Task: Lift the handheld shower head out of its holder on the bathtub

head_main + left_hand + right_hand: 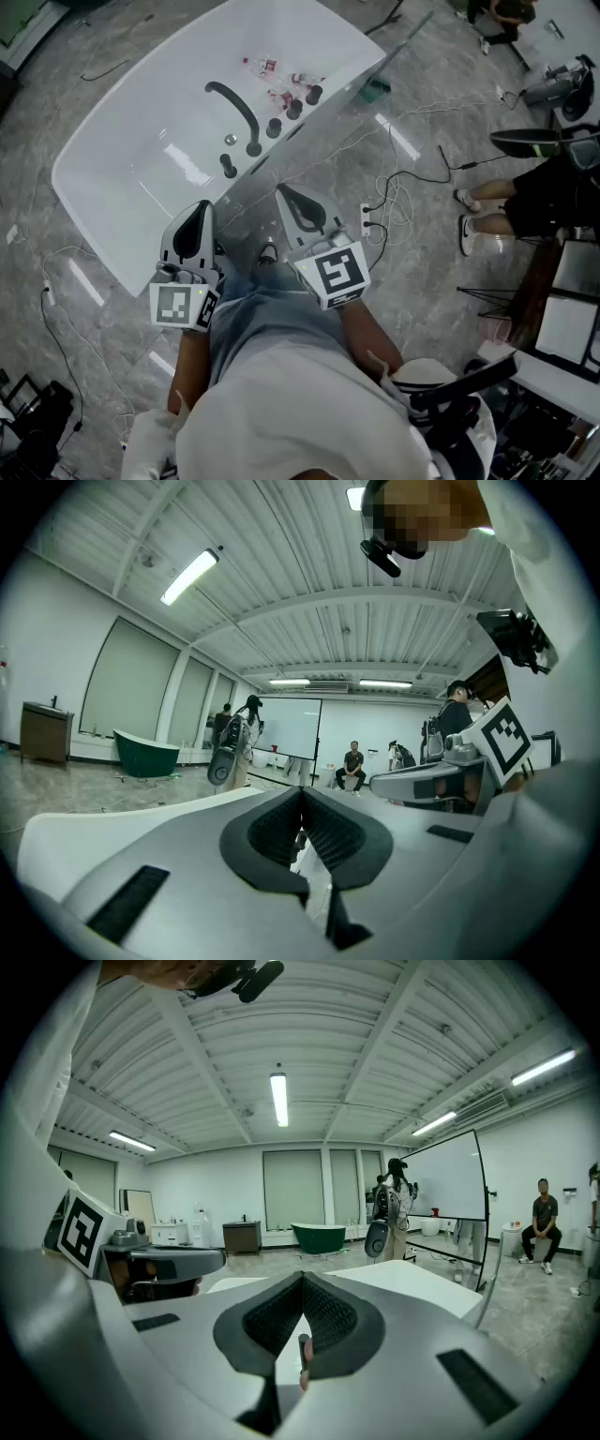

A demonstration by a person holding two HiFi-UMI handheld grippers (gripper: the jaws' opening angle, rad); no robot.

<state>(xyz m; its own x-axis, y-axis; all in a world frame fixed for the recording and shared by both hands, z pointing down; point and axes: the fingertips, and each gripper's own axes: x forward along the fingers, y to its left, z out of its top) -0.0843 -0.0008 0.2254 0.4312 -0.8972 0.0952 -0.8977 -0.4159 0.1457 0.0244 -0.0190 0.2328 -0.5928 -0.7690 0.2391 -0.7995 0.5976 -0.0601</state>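
Note:
The white bathtub (112, 159) lies ahead in the head view. On its near right rim stands a row of black knobs (274, 127), with a long curved black fitting (234, 105) reaching over the basin; I cannot tell whether it is the shower head or the spout. My left gripper (200, 211) and right gripper (286, 195) are held close to my body, just short of that rim, touching nothing. Both are shut and hold nothing: the left gripper's (302, 794) dark pads meet in the left gripper view, and the right gripper's (302, 1279) in the right gripper view.
Small bottles (272, 67) lie on the tub's far end. Cables and a power strip (366, 220) trail over the marble floor to the right. A seated person (534, 197) and black racks stand at the right edge. A green tub (323, 1237) stands far off.

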